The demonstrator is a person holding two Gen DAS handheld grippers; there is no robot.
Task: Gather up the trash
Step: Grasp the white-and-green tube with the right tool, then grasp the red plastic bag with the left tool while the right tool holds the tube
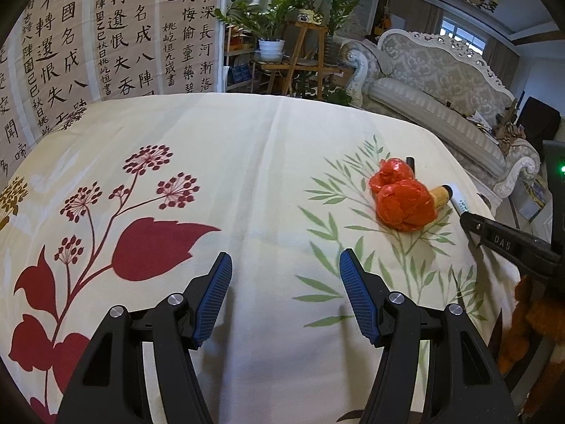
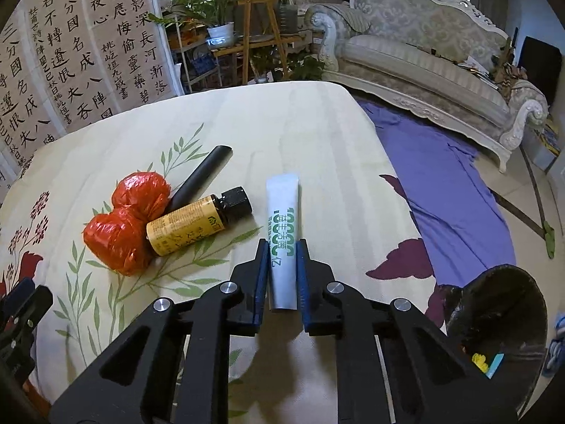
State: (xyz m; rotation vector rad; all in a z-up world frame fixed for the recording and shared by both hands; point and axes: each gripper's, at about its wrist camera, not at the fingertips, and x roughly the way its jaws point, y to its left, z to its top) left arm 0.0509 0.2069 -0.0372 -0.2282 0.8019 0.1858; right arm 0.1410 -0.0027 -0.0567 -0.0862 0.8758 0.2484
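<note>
My right gripper [image 2: 281, 247] is shut on a white tube with green print [image 2: 282, 219], which points away from me over the table. Left of it lie a yellow bottle with a black cap [image 2: 197, 221], a crumpled red plastic bag [image 2: 130, 221] and a black stick [image 2: 201, 176]. My left gripper [image 1: 286, 265] is open and empty above the tablecloth, with the red bag [image 1: 402, 198] ahead to its right. The bottle [image 1: 441, 194] peeks out behind the bag. The right gripper's finger [image 1: 494, 236] shows at the right edge of the left wrist view.
The table wears a cream floral cloth [image 2: 317, 134]. A dark bin [image 2: 501, 321] stands off the table's right edge, with small scraps inside. A purple cloth [image 2: 441, 183] lies on the floor before a sofa [image 2: 423, 46]. A calligraphy screen [image 1: 106, 35] and plants [image 1: 279, 14] stand behind.
</note>
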